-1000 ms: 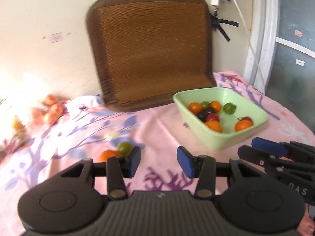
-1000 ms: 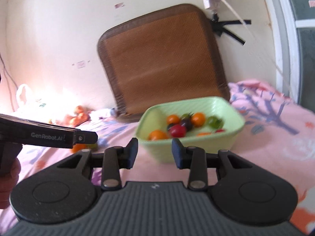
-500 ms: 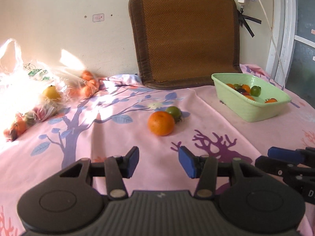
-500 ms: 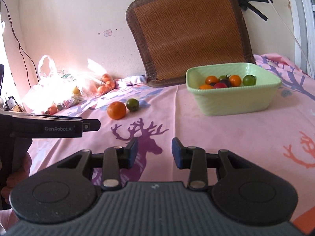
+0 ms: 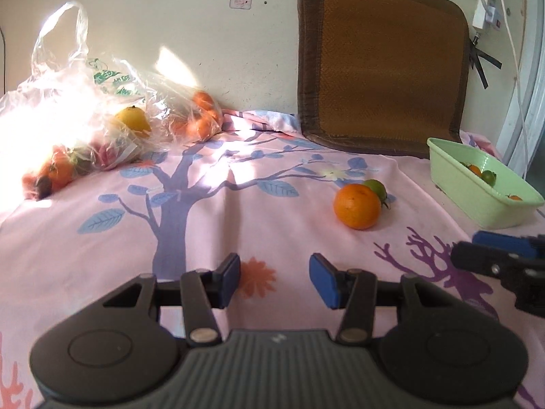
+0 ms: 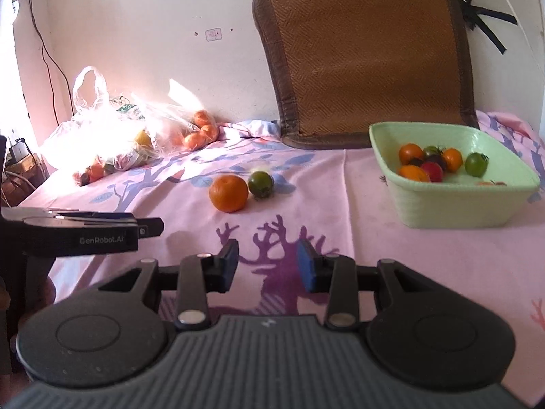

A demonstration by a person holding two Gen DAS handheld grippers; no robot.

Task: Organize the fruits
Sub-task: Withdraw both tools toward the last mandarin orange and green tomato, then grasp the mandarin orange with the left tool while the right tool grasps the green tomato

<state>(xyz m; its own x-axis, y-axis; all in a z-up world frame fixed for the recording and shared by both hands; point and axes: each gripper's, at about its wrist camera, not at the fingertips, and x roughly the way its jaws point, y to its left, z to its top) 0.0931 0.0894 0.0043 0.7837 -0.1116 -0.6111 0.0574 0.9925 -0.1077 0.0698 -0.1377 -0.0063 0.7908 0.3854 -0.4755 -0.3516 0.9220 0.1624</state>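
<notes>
While both stand part-open, left tongs [image 5: 274,281] and right tongs [image 6: 267,266] seemingly touch nothing — empty.

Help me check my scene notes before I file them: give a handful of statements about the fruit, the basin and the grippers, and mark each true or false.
1. The orange lies loose on the pink cloth, outside the green basin. True.
2. The green tomato sits inside the basin. False: it lies on the cloth right beside the orange.
3. The left gripper is clamped on the orange. False: its jaws stand apart with nothing between them.
4. The basin already holds several small fruits. True.
5. The right gripper holds nothing. True.
6. The plastic bags are empty. False: fruit shows inside them.
</notes>
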